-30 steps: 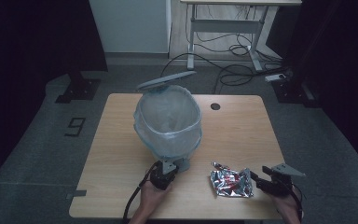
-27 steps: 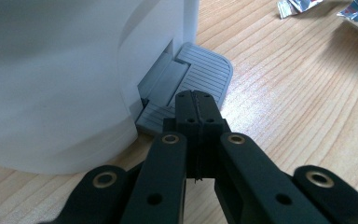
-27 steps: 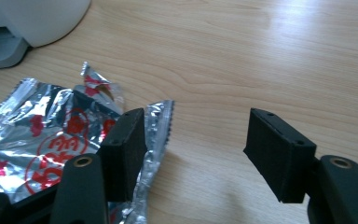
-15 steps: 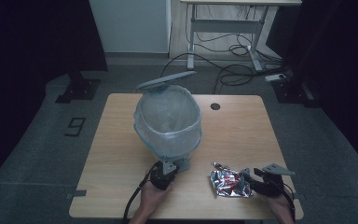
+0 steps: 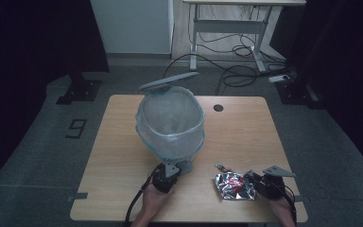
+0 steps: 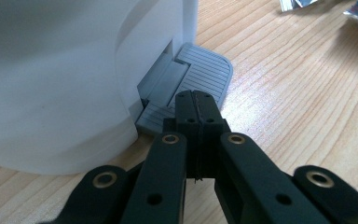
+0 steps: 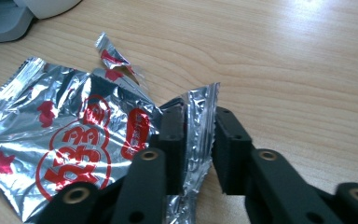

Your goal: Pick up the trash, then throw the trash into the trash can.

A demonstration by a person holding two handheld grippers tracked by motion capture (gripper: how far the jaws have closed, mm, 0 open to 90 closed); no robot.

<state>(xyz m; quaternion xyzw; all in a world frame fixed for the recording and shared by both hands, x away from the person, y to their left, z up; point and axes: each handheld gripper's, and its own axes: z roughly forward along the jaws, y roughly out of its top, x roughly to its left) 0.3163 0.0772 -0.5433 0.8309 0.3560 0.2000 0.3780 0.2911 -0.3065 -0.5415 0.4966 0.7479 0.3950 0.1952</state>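
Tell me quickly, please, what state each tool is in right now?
Left tool: shut, pressing the bin pedal.
Right tool: just closing around the foil wrapper's edge, not yet pinched.

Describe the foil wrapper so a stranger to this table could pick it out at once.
Start at the white pedal bin with the clear liner in the middle of the wooden table. The foil wrapper lies flat near the front edge, at the right gripper. It is crinkled silver with red print, the only shiny thing there.
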